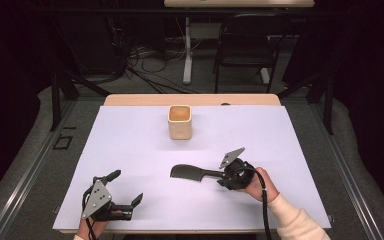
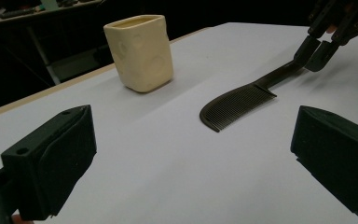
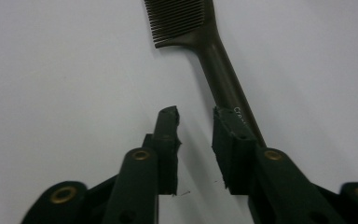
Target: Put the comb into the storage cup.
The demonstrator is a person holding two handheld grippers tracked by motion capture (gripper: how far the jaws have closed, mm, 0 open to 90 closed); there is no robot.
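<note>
Comb (image 3: 200, 32) handle lies just beside the right gripper's (image 3: 196, 116) slightly spread fingers, not between them.

black comb (image 1: 189, 173), cream cup (image 1: 179, 121), white table (image 1: 130, 150)

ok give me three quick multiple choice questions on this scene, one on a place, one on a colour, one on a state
1. Where does the comb lie?
A on the floor
B on the white sheet, nearer the person than the cup
C across the cup's rim

2. What colour is the cup?
A cream
B red
C blue

3. How do the left tool jaws stand?
A shut on the comb
B shut on the cup
C wide open, empty

Answers: 1 B, the high view shows it flat on the sheet; 2 A, its walls are cream; 3 C, bare sheet lies between the jaws.
</note>
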